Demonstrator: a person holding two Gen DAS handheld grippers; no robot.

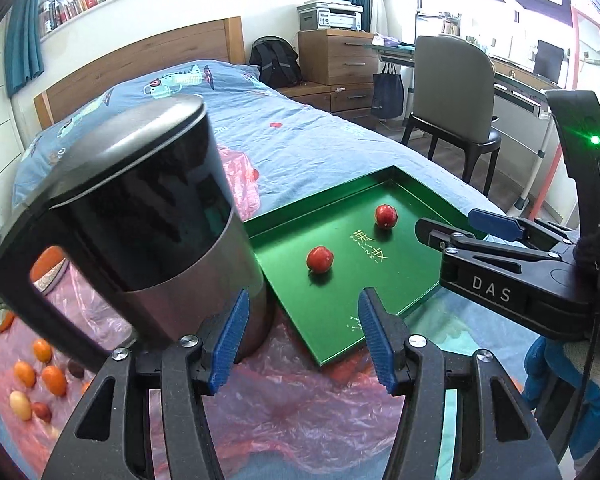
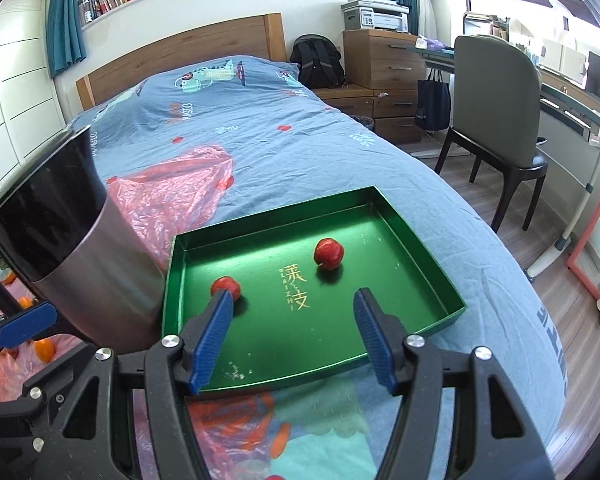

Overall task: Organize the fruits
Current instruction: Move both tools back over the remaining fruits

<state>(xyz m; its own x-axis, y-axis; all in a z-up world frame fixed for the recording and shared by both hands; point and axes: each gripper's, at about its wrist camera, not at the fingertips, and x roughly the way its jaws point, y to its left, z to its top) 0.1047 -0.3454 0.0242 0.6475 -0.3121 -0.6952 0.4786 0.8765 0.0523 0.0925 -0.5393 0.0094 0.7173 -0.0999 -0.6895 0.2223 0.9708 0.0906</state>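
On the bed, both claws, left claw (image 1: 302,332) and right claw (image 2: 294,332), hang open and empty; the tall jug (image 1: 148,216) beside the green tray (image 2: 428,272) could get bumped over.

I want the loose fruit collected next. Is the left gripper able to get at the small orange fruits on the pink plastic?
Probably yes: the left gripper is open and empty, and the orange fruits lie uncovered left of the kettle.
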